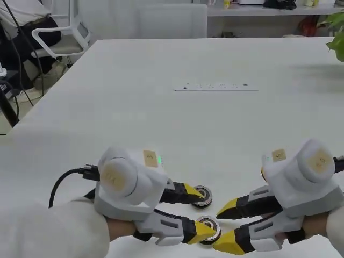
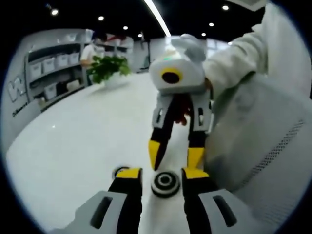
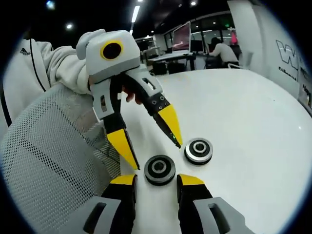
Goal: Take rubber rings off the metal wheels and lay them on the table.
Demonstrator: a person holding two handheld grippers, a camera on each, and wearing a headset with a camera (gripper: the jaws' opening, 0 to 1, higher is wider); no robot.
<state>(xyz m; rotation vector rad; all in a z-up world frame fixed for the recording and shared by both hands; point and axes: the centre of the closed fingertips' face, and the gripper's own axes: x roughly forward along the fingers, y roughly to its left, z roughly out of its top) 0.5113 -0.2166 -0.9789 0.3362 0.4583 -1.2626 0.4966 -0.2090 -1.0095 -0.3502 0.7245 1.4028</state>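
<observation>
Your left claw (image 1: 200,210) and your right claw (image 1: 224,226) meet nose to nose at the near edge of the white surface (image 1: 161,118). Both claws are open about halfway and hold nothing.

Two small metal wheels lie flat on the surface. The near wheel (image 1: 208,228) sits between the yellow tips of both claws at once. In the left gripper view, the near wheel (image 2: 165,184) lies right between your left claw (image 2: 162,173) tips, and the right claw (image 2: 174,155) points down at it from the other side. In the right gripper view, it (image 3: 159,169) lies between your right claw (image 3: 157,180) tips. You cannot tell if any tip touches it. Its black rubber ring (image 3: 147,171) is on it.

The far wheel (image 1: 202,195) lies just beside the near one, by the outer tip of your left claw (image 3: 151,146). It has its ring on too.

Farther back a socket strip (image 1: 215,86) is set in the surface, and a green plant (image 2: 107,68) stands at the far edge.
</observation>
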